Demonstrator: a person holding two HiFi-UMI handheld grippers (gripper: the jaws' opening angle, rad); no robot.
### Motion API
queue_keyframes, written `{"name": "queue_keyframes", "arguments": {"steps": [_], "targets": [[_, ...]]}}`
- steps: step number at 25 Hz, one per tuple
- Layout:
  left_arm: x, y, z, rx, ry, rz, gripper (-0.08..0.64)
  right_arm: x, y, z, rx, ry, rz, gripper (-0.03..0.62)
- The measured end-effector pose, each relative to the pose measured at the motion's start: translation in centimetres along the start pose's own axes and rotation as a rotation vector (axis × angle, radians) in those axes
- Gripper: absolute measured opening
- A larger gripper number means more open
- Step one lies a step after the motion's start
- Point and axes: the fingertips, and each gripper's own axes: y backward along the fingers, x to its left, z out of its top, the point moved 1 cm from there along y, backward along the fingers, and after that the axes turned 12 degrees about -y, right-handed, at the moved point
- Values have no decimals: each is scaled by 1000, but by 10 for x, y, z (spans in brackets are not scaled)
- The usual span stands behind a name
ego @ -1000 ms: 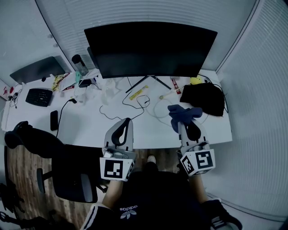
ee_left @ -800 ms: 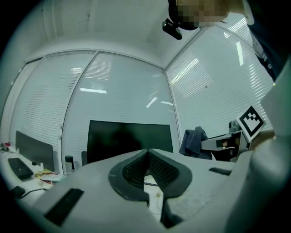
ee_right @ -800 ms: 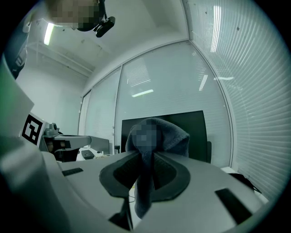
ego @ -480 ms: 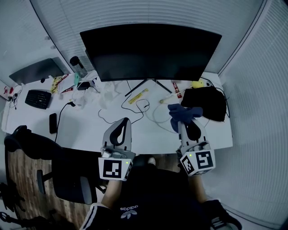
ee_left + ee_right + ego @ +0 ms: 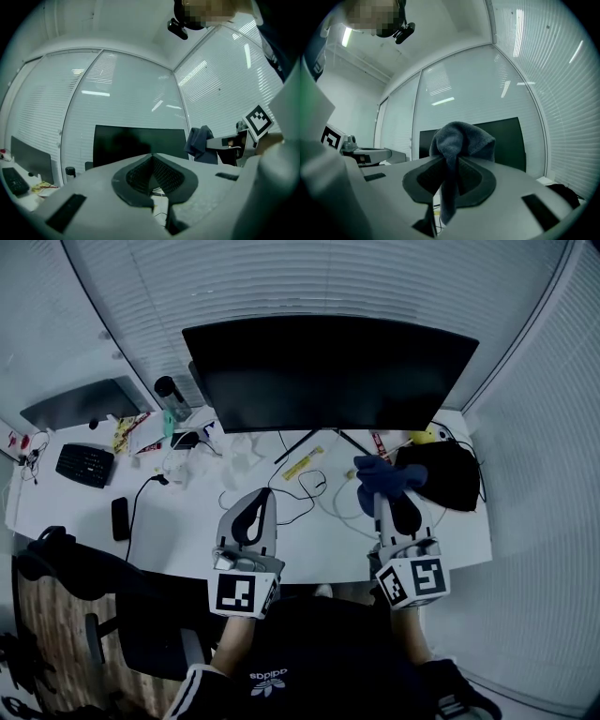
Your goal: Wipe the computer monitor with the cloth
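Fingers (image 5: 379,514) of right gripper (image 5: 384,495) clamped on cloth (image 5: 382,472) in head view, at five o'clock of monitor (image 5: 328,371), short of it. Left gripper view: left gripper (image 5: 152,159) closed on nothing. Right gripper view: cloth pinched, monitor at twelve o'clock. Seemingly the approach step; next, lift cloth onto monitor

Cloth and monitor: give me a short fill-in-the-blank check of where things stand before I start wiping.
The right gripper is shut on a blue ____.
The left gripper, jaws together, holds ____.
The right gripper does ____ touch the monitor yet.
Missing words: cloth; nothing; not.
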Motion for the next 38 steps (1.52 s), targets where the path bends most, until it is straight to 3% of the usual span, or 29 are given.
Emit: {"name": "queue_keyframes", "arguments": {"steps": [12, 24, 29, 38], "targets": [[58, -6, -1, -35, -15, -7, 6, 72, -86, 60, -171, 15, 138, 46], [103, -12, -8, -48, -10, 20, 6, 166, -193, 105, -191, 122, 320, 46], [118, -14, -10, -62, -10, 36, 6, 209, -247, 97, -162, 175, 390, 46], [147, -9, -22, -17, 13, 100, 6, 243, -319, 55, -103, 192, 449, 46]]}}
